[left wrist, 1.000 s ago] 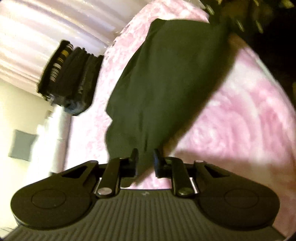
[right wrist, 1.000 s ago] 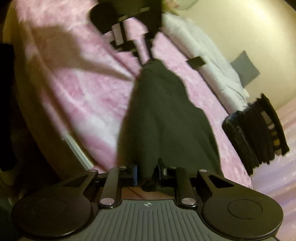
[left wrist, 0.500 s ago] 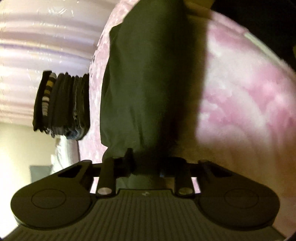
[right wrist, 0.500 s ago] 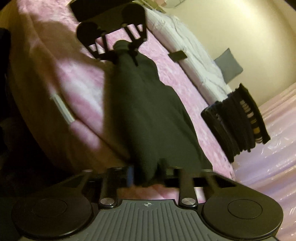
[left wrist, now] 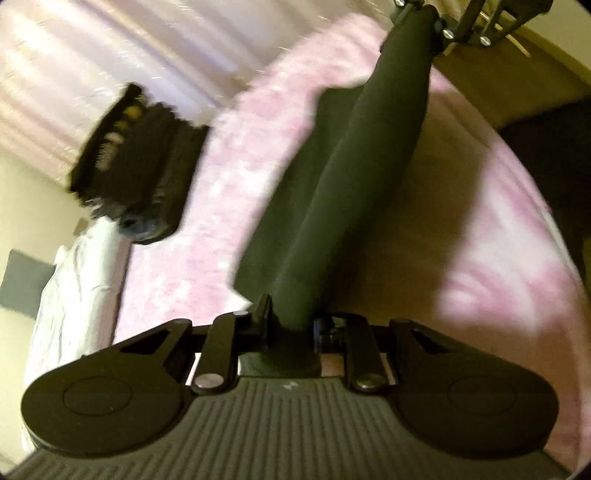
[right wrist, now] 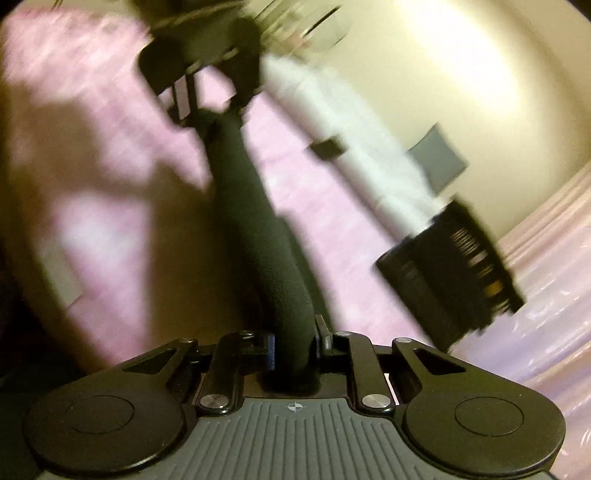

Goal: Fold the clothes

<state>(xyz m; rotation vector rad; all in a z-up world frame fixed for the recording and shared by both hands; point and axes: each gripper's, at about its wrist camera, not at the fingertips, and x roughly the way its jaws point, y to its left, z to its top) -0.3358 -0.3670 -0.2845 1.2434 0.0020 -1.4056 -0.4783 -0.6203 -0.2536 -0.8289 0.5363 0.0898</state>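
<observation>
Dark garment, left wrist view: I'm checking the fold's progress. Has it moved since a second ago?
Yes. The dark garment, earlier spread flat on the pink bedspread, now hangs bunched and taut above it, stretched between both hand-held grippers.

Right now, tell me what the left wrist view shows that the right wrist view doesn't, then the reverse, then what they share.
Only the left wrist view: the left tongs up close, shut on one end of the dark garment, with the right tongs far off at its other end.

Only the right wrist view: the right tongs up close on the garment, and a small dark object lying on the bed.

Both: the garment stretched between the tongs over the pink bedspread, a stack of folded dark clothes, a white duvet and a grey panel on the wall.
</observation>
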